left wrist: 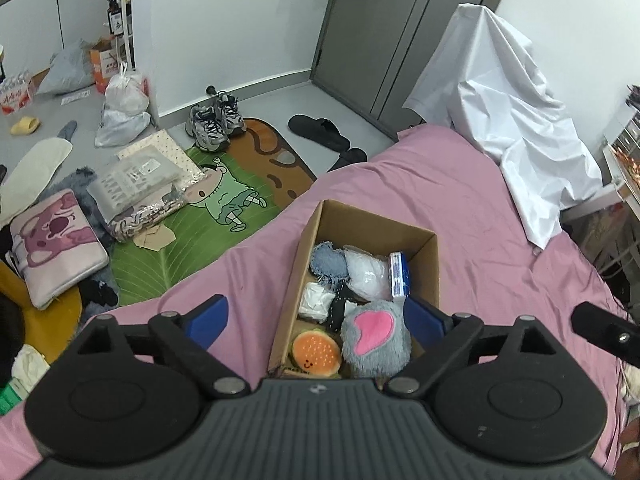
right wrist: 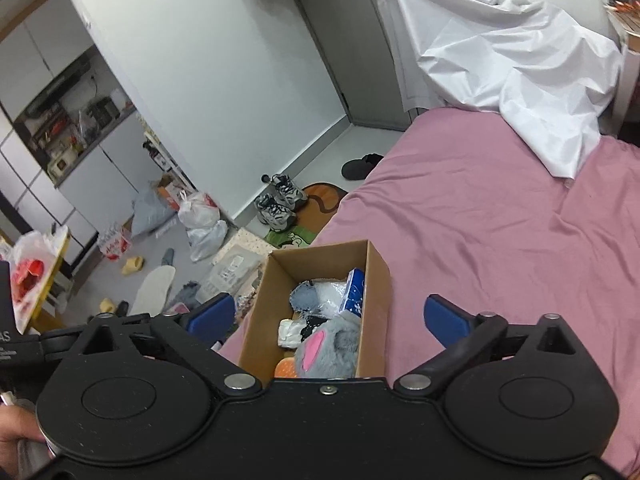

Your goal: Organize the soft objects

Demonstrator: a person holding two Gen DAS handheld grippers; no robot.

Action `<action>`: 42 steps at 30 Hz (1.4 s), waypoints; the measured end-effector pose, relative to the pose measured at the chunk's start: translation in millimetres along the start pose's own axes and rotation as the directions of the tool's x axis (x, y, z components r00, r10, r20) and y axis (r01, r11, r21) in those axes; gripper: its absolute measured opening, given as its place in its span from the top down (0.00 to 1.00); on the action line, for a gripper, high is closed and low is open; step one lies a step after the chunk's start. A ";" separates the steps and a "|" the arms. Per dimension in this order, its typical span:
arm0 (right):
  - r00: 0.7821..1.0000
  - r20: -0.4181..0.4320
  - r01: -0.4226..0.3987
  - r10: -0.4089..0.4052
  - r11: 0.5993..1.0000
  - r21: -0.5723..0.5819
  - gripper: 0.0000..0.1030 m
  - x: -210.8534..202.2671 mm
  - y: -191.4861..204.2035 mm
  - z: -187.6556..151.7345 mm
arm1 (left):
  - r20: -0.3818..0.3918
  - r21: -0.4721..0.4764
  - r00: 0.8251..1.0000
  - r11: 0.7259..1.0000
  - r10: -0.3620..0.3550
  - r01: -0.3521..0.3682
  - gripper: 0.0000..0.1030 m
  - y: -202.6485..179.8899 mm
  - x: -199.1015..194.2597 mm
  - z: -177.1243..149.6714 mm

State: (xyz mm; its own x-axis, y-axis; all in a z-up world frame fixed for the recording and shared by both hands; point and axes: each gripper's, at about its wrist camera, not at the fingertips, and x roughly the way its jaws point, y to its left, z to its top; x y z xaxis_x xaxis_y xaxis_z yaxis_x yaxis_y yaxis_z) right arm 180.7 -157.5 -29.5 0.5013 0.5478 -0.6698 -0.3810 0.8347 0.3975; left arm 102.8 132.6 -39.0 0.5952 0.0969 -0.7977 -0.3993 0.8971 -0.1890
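- The grey plush toy with a pink heart patch [left wrist: 376, 338] lies at the near end of the long brown cardboard box [left wrist: 306, 248] on the pink bedsheet [left wrist: 480, 208].
- Our left gripper [left wrist: 316, 316] hangs directly above it, released, empty, nearer.
- Our right gripper [right wrist: 330, 318] is likewise spread wide, empty.

The left gripper [left wrist: 316, 318] hangs over a brown box [left wrist: 308, 236] on the pink bed [left wrist: 480, 208], its jaws wide apart and holding nothing. Inside the box lie a fuzzy gray toy [left wrist: 376, 338], a little burger toy [left wrist: 316, 351] and a blue pack [left wrist: 399, 274].
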 end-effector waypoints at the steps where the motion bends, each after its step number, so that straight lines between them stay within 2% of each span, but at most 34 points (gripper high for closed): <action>1: 1.000 0.005 0.002 -0.002 1.000 0.008 0.00 -4.4 -1.8 -1.0 | 0.003 0.012 1.000 1.000 0.001 -0.001 0.09 -1.2 -4.0 -1.1; 10: 0.999 0.053 -0.012 0.011 0.999 0.031 0.00 -48.4 -8.5 -10.6 | 0.000 0.066 1.000 0.998 -0.009 0.009 0.08 -16.8 -36.3 -13.0; 16: 0.997 0.065 0.031 -0.035 0.997 0.072 0.00 -65.2 -16.4 -16.6 | 0.026 0.097 1.000 0.995 -0.017 0.014 0.07 -27.2 -59.5 -19.9; 22: 0.993 0.102 0.055 -0.058 0.998 0.028 0.00 -87.8 -13.7 -30.1 | 0.054 0.131 0.998 0.991 -0.031 0.024 0.07 -35.4 -80.2 -27.2; 28: 0.990 0.115 0.077 -0.081 0.996 0.037 0.00 -95.9 -17.3 -44.9 | 0.067 0.191 0.997 0.981 -0.042 0.028 0.07 -45.0 -94.9 -38.7; 32: 0.990 0.105 0.089 -0.096 0.994 0.069 0.00 -101.1 -25.1 -53.4 | 0.064 0.222 0.997 0.974 -0.052 0.037 0.07 -50.2 -101.6 -48.3; 42: 0.996 0.074 0.043 -0.048 0.997 0.065 0.00 -115.6 -30.9 -67.6 | 0.055 0.242 0.997 0.970 -0.052 0.038 0.07 -49.5 -110.9 -60.2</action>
State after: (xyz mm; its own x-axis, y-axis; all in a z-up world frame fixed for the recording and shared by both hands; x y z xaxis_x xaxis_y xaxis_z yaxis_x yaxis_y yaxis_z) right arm 82.0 -250.4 -6.7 0.5748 0.5098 -0.6401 -0.3078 0.8594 0.4082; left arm 14.5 51.5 24.3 0.6525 0.0731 -0.7542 -0.1963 0.9777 -0.0750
